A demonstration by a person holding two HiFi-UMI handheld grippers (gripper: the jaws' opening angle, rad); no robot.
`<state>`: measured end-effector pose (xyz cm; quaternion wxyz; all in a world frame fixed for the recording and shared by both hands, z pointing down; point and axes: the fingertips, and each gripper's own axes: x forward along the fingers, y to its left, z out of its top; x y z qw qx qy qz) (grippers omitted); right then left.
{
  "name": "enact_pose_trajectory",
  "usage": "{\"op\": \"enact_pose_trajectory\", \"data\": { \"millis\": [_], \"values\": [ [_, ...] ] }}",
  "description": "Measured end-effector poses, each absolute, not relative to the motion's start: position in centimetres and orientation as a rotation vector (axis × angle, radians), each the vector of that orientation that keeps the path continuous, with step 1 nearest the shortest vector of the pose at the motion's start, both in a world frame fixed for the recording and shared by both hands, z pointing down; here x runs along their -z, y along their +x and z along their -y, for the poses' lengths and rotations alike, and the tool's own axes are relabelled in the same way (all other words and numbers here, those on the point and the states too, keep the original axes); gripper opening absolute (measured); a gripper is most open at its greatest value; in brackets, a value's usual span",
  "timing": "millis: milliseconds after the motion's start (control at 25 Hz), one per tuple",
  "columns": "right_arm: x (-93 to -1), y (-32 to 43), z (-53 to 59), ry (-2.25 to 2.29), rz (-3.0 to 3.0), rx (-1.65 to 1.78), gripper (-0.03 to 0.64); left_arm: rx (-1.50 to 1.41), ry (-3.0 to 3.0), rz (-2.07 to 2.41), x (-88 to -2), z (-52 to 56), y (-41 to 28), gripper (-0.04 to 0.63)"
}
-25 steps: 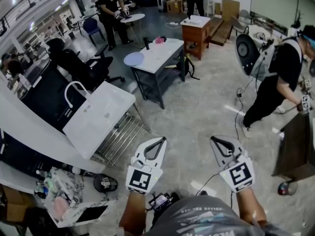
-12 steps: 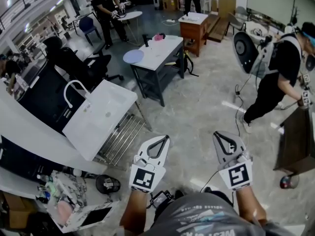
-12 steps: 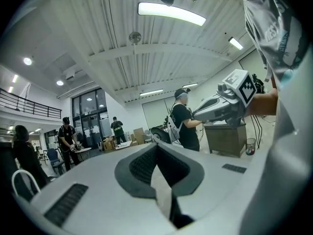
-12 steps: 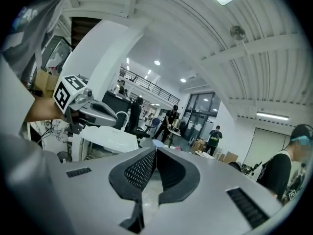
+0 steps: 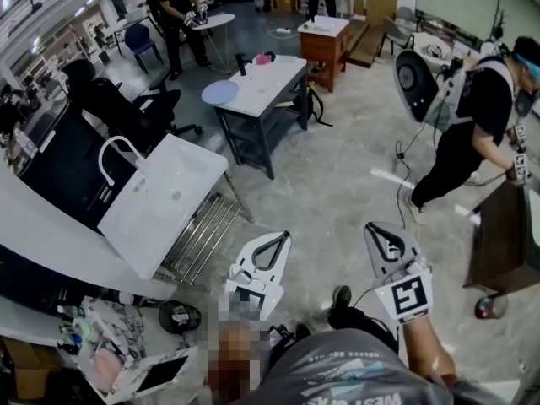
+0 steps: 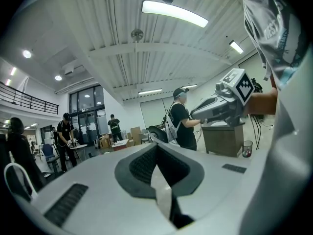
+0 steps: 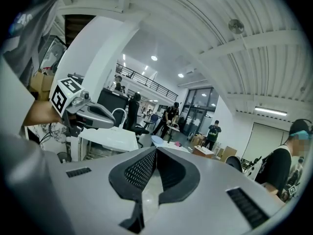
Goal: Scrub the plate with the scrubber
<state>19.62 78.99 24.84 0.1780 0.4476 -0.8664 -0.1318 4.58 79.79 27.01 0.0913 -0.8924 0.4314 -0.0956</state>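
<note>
Your left tool [image 5: 282, 238] and right tool [image 5: 371, 227] both have their jaws together with nothing between them, side by side above the floor. The pale blue plate [image 5: 219, 92] lies well ahead of you, at the left corner of the white desk [image 5: 274, 87]. A pink item [image 5: 264, 58] sits farther back on that desk; it is too small to identify. In the basin of the white sink [image 5: 139, 226] at your left, only small dark spots show.
</note>
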Motion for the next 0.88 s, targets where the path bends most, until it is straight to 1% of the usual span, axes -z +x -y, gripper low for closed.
{"op": "enact_pose_trajectory", "data": {
  "millis": [240, 440, 880],
  "values": [
    [-25.3, 21.3, -74.9, 1.246, 2.466, 0.362, 0.032, 0.218, -2.64, -1.334, -26.0, -75.8, 6.7, 0.003],
    [-26.5, 23.9, -70.0, 1.222, 2.461, 0.347, 0.031, 0.197, -2.626, -1.345, -25.2, -70.2, 9.5, 0.002],
    [-27.1, 32.3, -59.8, 1.205, 2.513, 0.321, 0.032, 0.383, -2.574, -1.385, -25.9, -62.1, 16.0, 0.003]
  ]
}}
